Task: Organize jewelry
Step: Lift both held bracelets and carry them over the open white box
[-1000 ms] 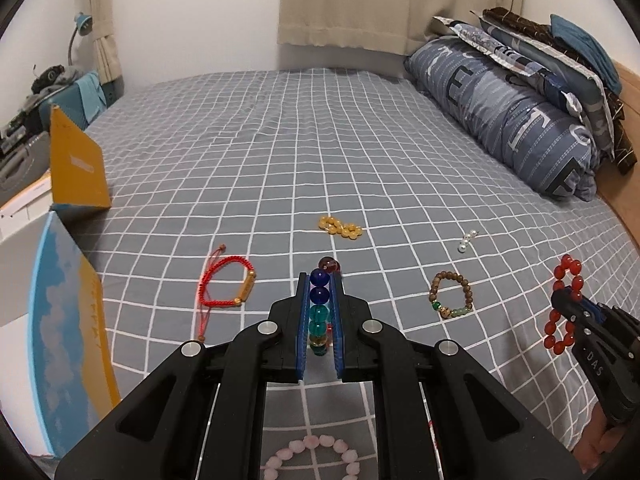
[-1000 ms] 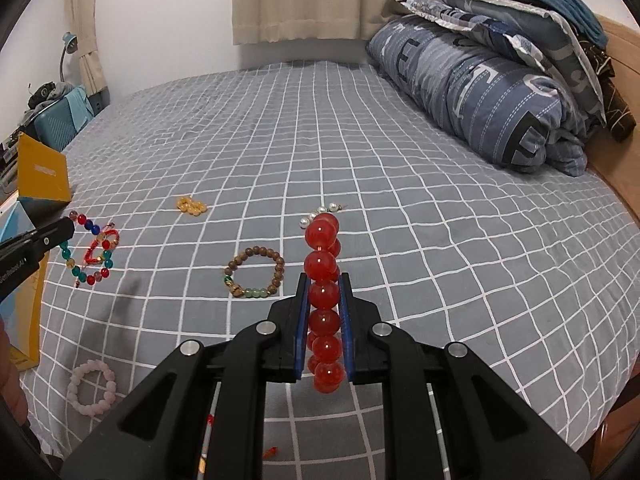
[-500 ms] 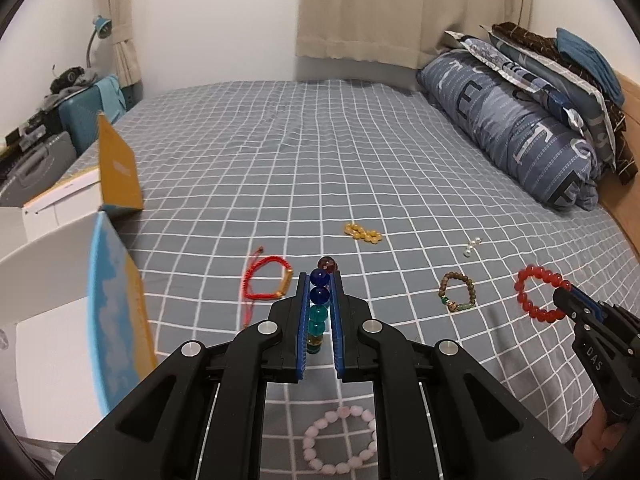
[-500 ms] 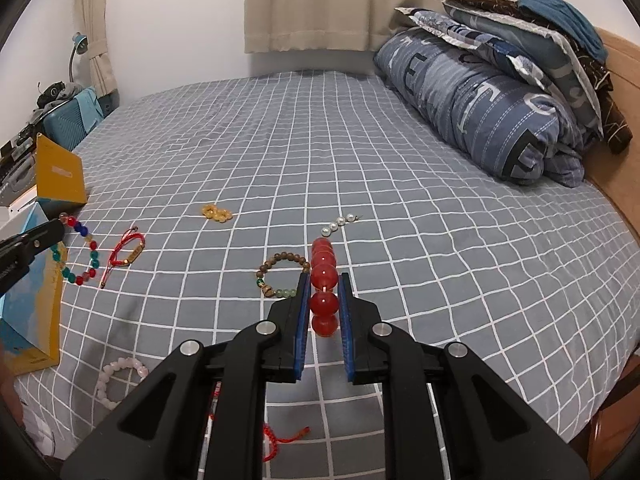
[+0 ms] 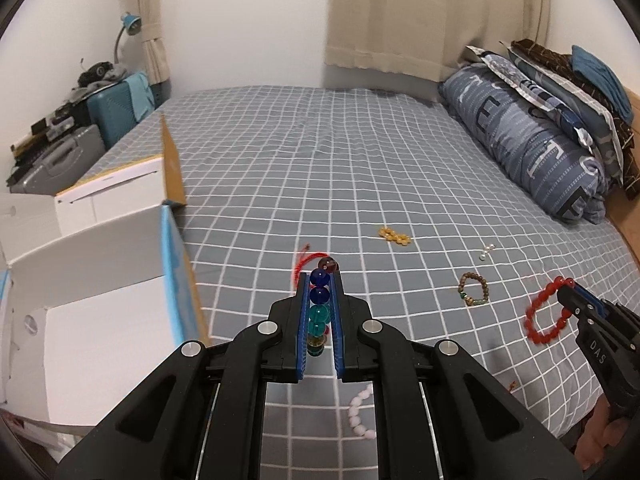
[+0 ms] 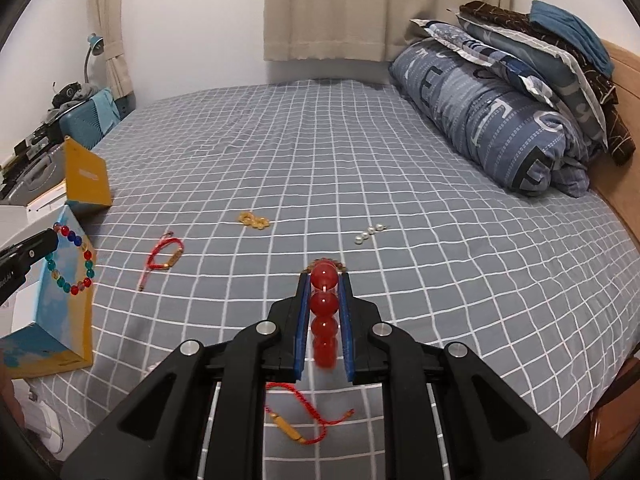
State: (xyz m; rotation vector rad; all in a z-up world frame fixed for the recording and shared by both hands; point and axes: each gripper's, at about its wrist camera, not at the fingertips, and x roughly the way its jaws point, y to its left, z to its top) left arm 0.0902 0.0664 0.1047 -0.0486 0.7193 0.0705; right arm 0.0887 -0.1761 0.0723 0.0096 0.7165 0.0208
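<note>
In the left wrist view my left gripper point(image 5: 320, 276) is shut on a multicoloured glass-bead bracelet point(image 5: 319, 312), held above the checked bedsheet point(image 5: 300, 168). An open white box with blue and yellow sides point(image 5: 100, 280) stands just left of it. My right gripper point(image 6: 324, 276) is shut on a red bead bracelet point(image 6: 325, 302); the left wrist view shows that bracelet point(image 5: 546, 316) hanging from it at the right. On the sheet lie amber beads point(image 5: 394, 235), a pearl piece point(image 5: 487, 252), a wooden bead bracelet point(image 5: 472, 289), a pink bead bracelet point(image 5: 360, 412) and two red cord bracelets point(image 6: 164, 256) point(image 6: 304, 412).
A rolled duvet with pillows and clothes point(image 5: 540, 152) fills the right side of the bed. A teal suitcase point(image 5: 116, 108) and a grey case point(image 5: 56, 164) stand off the bed's left edge. A wooden bed frame point(image 6: 616, 184) runs along the right.
Both grippers have risen and drawn back from the sheet with their bracelets. The left one has shifted towards the white box, which now fills much more of its view.
</note>
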